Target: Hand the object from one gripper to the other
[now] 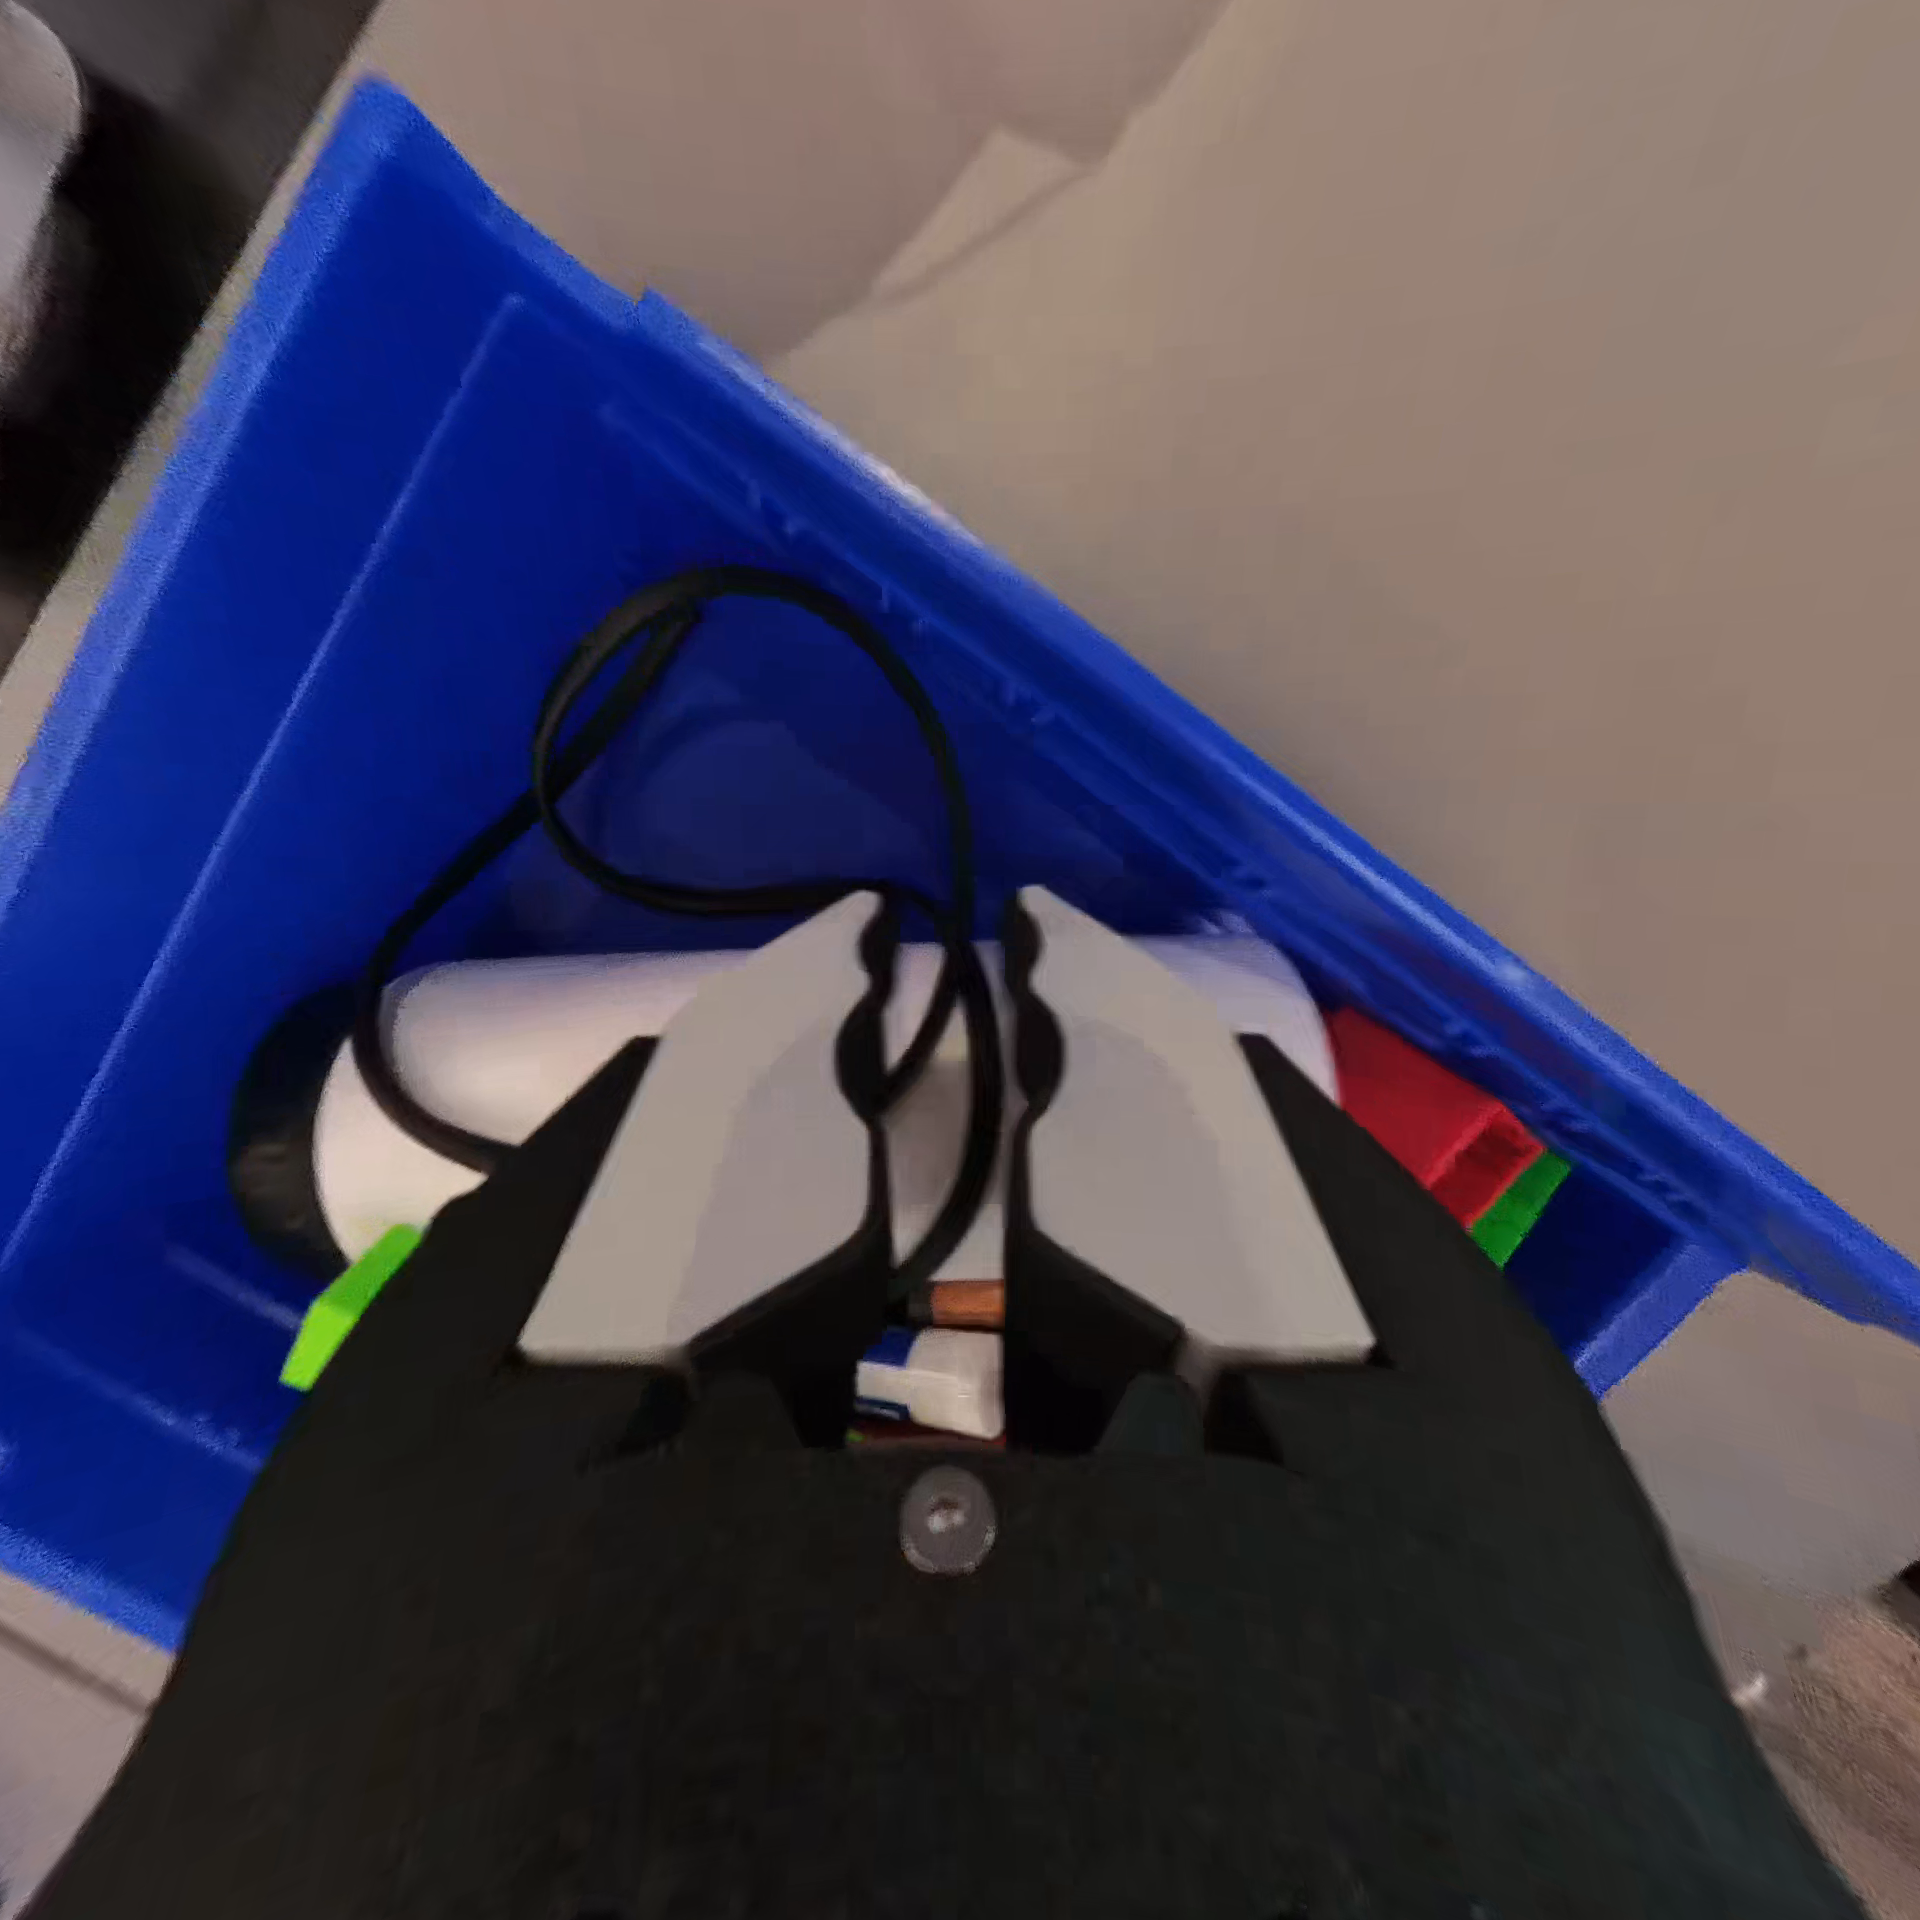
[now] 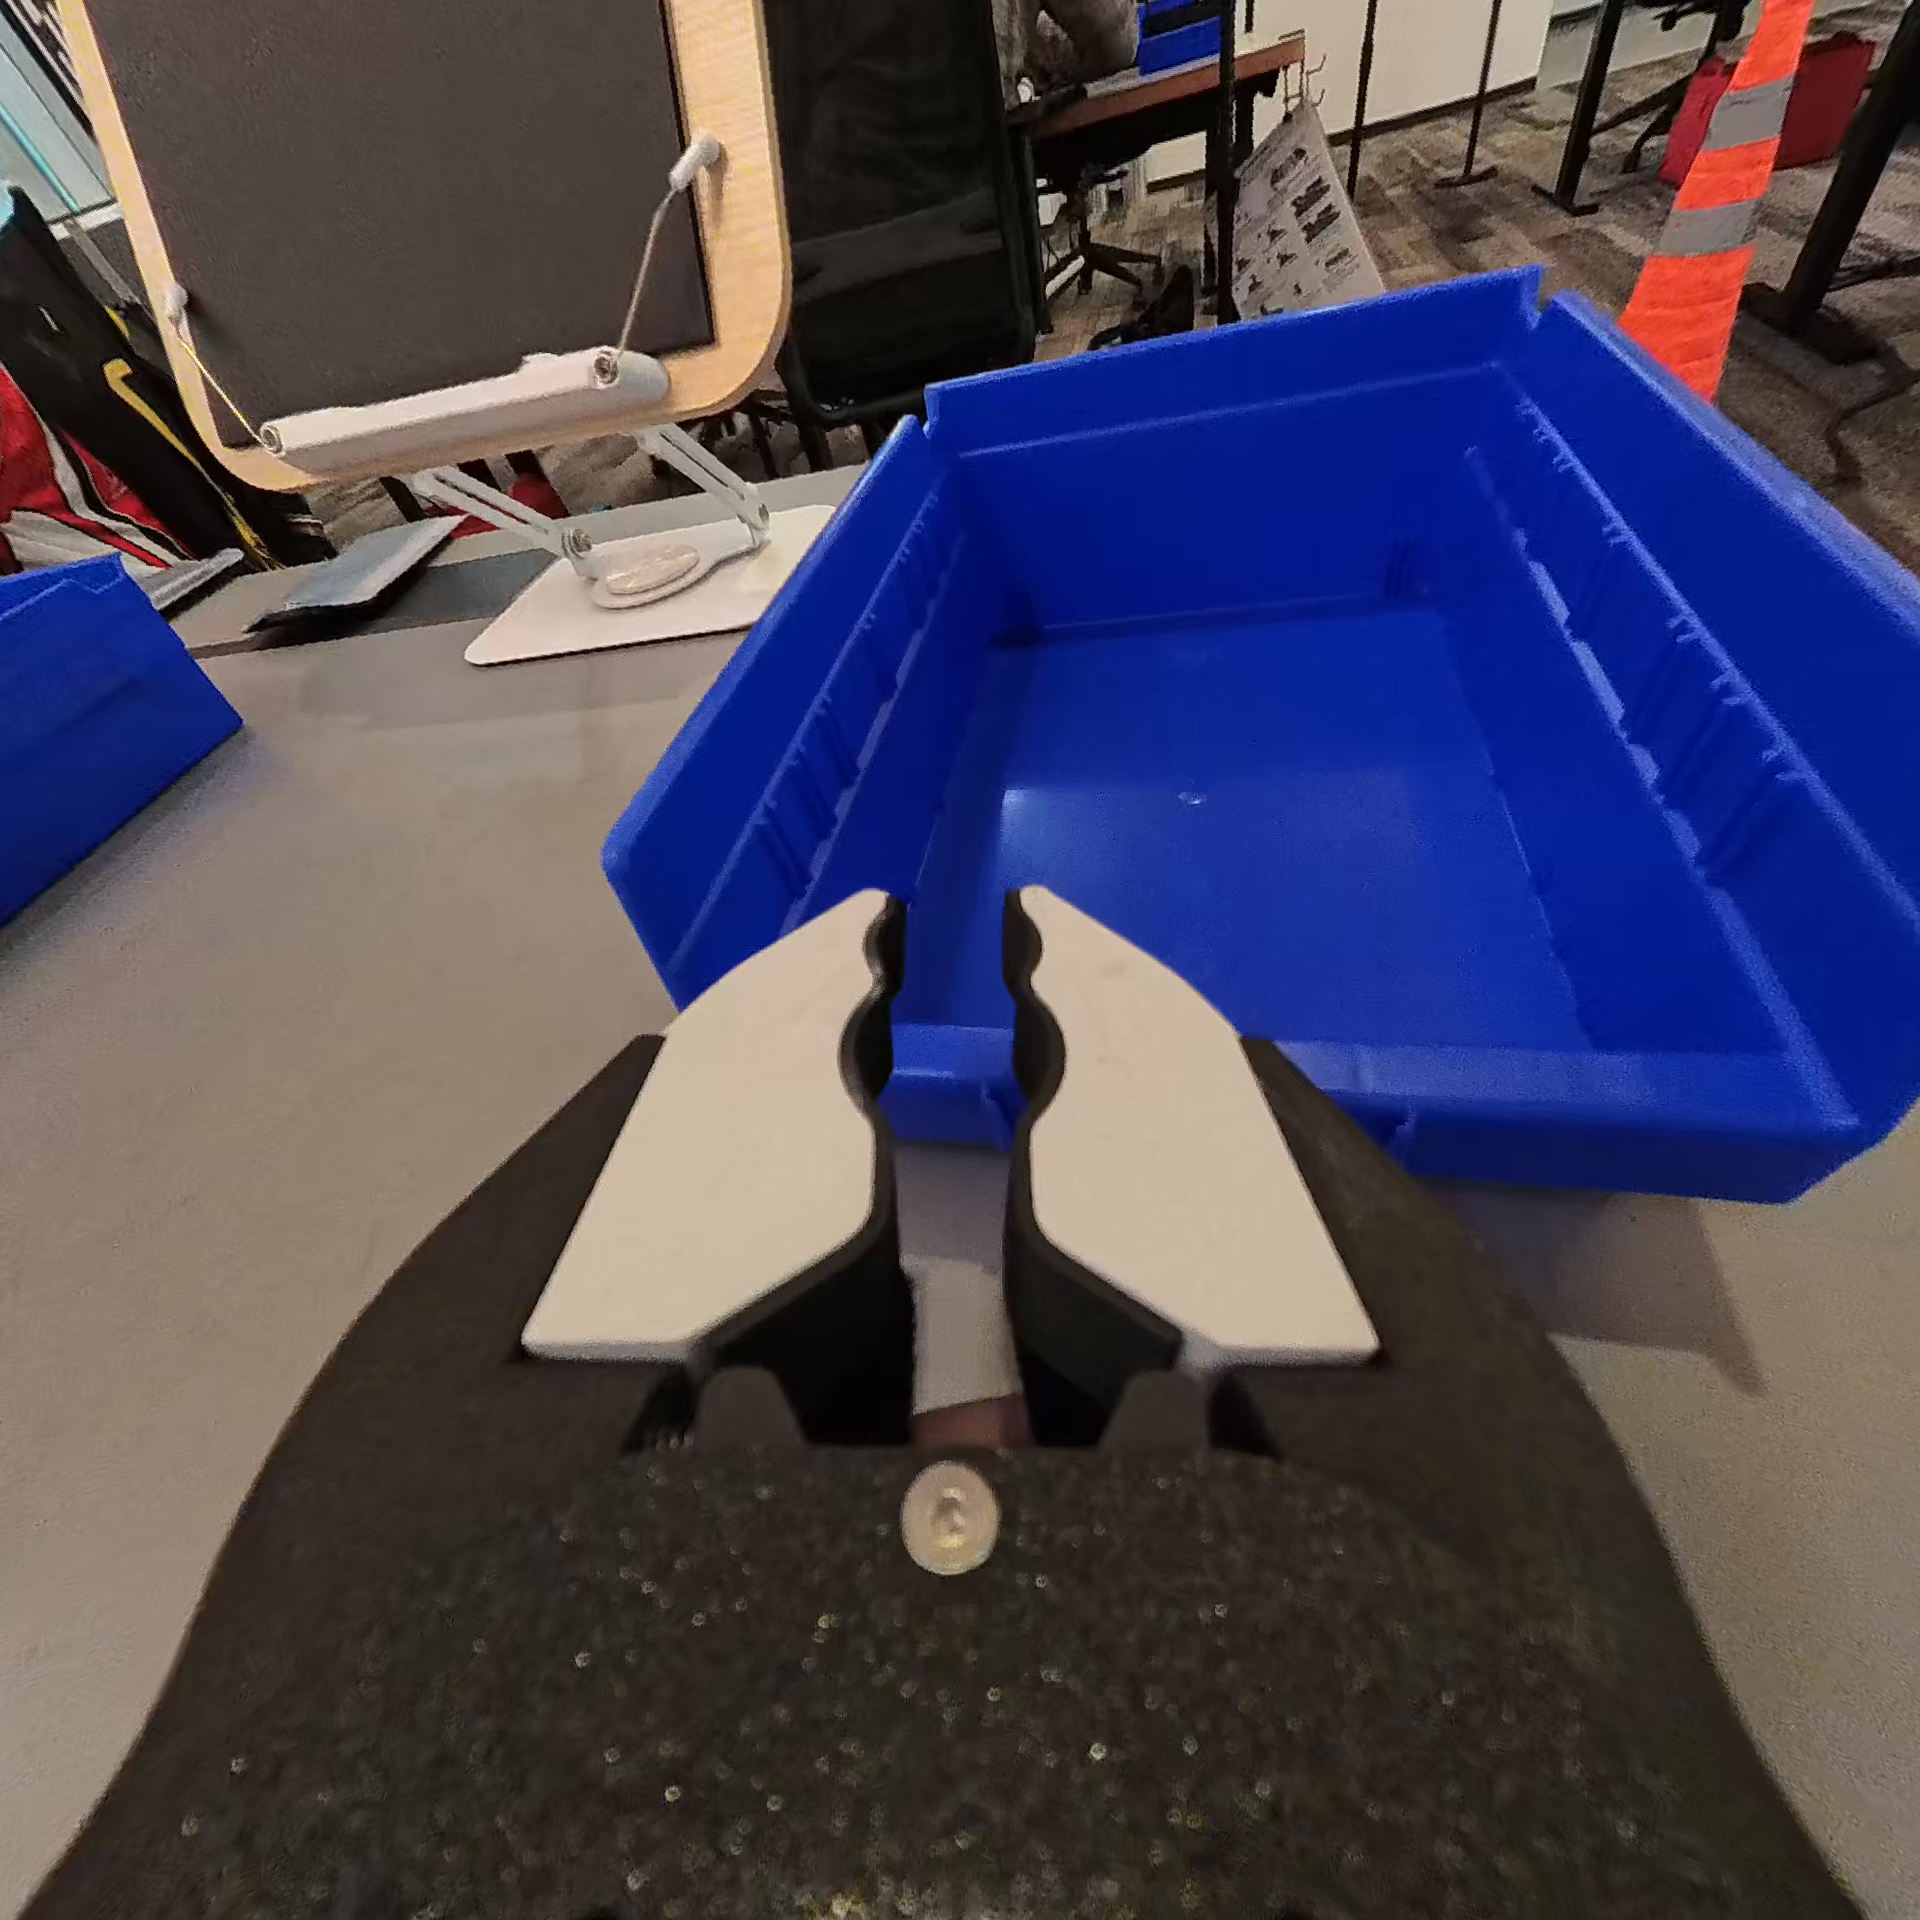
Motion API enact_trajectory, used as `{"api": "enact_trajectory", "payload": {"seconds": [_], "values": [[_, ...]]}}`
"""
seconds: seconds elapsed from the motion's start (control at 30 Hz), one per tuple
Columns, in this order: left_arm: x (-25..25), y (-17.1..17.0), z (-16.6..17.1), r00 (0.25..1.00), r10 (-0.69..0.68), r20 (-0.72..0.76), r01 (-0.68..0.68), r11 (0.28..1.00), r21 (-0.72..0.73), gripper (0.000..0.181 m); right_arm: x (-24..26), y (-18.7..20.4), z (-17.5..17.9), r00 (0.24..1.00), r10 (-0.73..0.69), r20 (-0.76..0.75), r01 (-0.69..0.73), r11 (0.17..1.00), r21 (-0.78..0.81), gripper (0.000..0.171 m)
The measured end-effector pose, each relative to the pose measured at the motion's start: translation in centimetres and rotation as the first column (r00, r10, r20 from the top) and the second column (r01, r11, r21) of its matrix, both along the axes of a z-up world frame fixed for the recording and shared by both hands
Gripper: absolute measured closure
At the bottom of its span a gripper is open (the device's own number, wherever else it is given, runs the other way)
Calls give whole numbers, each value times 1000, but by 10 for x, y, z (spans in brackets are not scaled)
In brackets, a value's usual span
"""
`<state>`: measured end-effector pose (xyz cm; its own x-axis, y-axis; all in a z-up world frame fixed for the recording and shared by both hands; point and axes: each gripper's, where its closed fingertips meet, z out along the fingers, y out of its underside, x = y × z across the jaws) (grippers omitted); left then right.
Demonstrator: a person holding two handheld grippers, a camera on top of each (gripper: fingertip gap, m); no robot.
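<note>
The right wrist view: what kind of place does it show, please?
Probably an office or lab workspace: a grey table with a blue bin, a black office chair behind, and an orange cone on carpet.

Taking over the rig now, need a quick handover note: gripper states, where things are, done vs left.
Left hand-held gripper: over the loaded blue bin, jaws narrowly apart, black cord running between them; whether it is gripped, cannot tell.
Right hand-held gripper: open, holding nothing, at the near wall of the empty blue bin.
Loaded bin also holds a white roll, plus red and green blocks.
Done: nothing handed over.
Left: secure the cord, lift, pass to right.
</note>
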<state>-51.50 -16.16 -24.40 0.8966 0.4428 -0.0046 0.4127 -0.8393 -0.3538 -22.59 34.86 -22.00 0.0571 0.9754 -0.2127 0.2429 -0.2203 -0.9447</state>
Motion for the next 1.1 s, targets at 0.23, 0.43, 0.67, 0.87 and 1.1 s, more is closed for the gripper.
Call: {"api": "enact_trajectory", "payload": {"seconds": [0.23,0.43,0.67,0.87,1.1], "values": [[-8,-9,15,998,-18,-57,16,999,-51,178,0,4,-4,1000,-1,6,1,995,-95,153],[-20,-10,121,941,79,-330,-42,992,118,178,2,-1,5,1000,2,-20,-3,999,-49,154],[11,15,291,751,207,-627,10,946,324,179,11,-35,28,995,56,-83,-54,998,26,154],[63,54,421,633,233,-738,127,909,396,179,9,-90,36,979,183,-91,-155,954,256,154],[90,95,523,546,186,-817,192,921,338,179,5,-145,46,931,350,-104,-303,899,316,153]]}}
